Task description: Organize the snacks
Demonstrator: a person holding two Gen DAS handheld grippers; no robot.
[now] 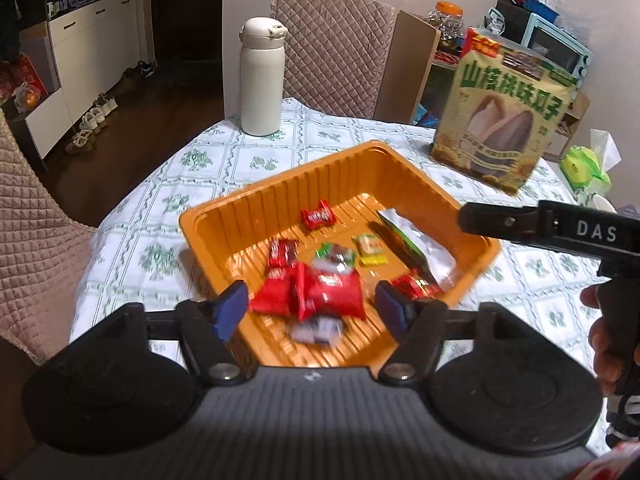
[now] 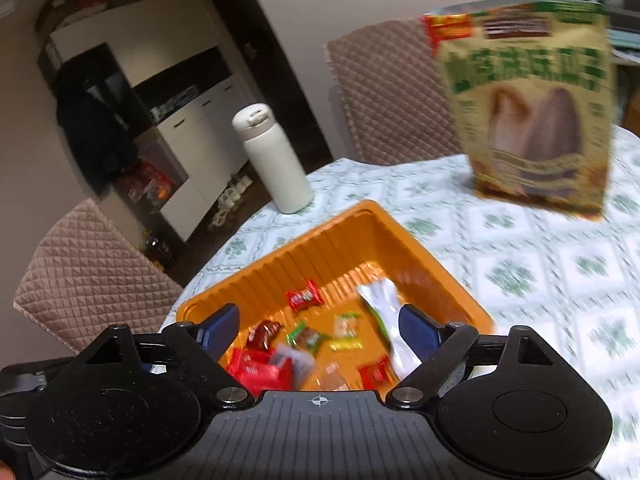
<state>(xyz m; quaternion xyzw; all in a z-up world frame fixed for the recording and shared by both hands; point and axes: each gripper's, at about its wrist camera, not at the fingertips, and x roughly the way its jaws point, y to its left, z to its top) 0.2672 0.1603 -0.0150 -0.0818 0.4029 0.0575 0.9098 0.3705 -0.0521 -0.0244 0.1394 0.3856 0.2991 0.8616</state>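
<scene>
An orange plastic tray (image 1: 240, 216) sits on the patterned tablecloth and holds several small wrapped snacks: red packets (image 1: 318, 216), a large red packet (image 1: 332, 294), a yellow-green candy (image 1: 370, 248) and a silver-green pouch (image 1: 416, 244). My left gripper (image 1: 312, 308) is open above the tray's near end, with a blurred small packet (image 1: 316, 328) below it. My right gripper (image 2: 320, 326) is open over the tray (image 2: 320, 248), holding nothing; it shows from the side in the left wrist view (image 1: 540, 226). A big sunflower-seed bag (image 1: 504, 120) stands behind the tray.
A white thermos bottle (image 1: 262, 76) stands at the table's far left edge. Quilted chairs (image 1: 332, 40) stand behind and at left. A green tissue pack (image 1: 586, 166) lies at right. Shelves with jars and a small oven (image 1: 560, 46) stand beyond the table.
</scene>
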